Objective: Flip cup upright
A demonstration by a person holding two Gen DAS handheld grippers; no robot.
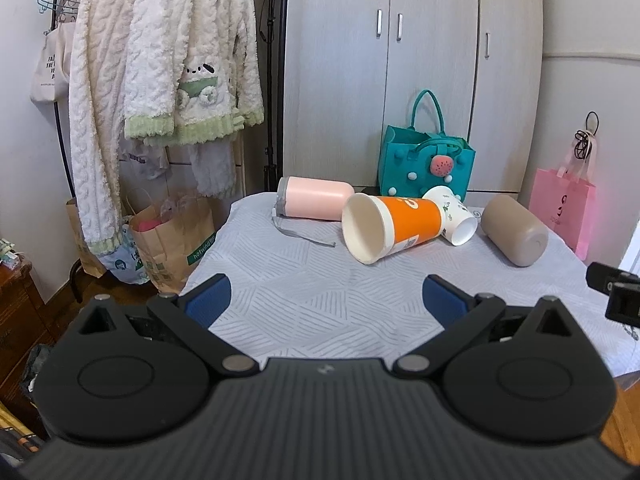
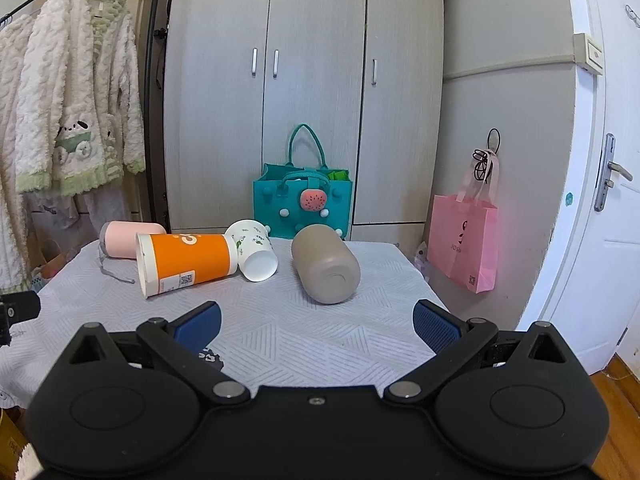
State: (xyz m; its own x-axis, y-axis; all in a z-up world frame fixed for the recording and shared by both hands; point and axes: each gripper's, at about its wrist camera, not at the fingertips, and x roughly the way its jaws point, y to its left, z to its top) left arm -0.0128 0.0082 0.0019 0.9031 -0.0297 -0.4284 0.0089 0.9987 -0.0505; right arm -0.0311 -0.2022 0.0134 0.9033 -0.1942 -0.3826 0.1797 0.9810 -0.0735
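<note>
Both tongs stand wide and empty: left gripper [image 1: 326, 300], right gripper [image 2: 316, 326], short of the cups. Step: approach. Orange cup [image 1: 394, 226] lies sideways mid-table; next, straddle its wall and close.

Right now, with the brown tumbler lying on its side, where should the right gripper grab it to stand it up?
Grip the brown tumbler across its round body near the middle, coming down from above with the open right gripper. It lies on its side, closed base toward the camera, so the curved sides are free on the table and nothing touches it.
</note>
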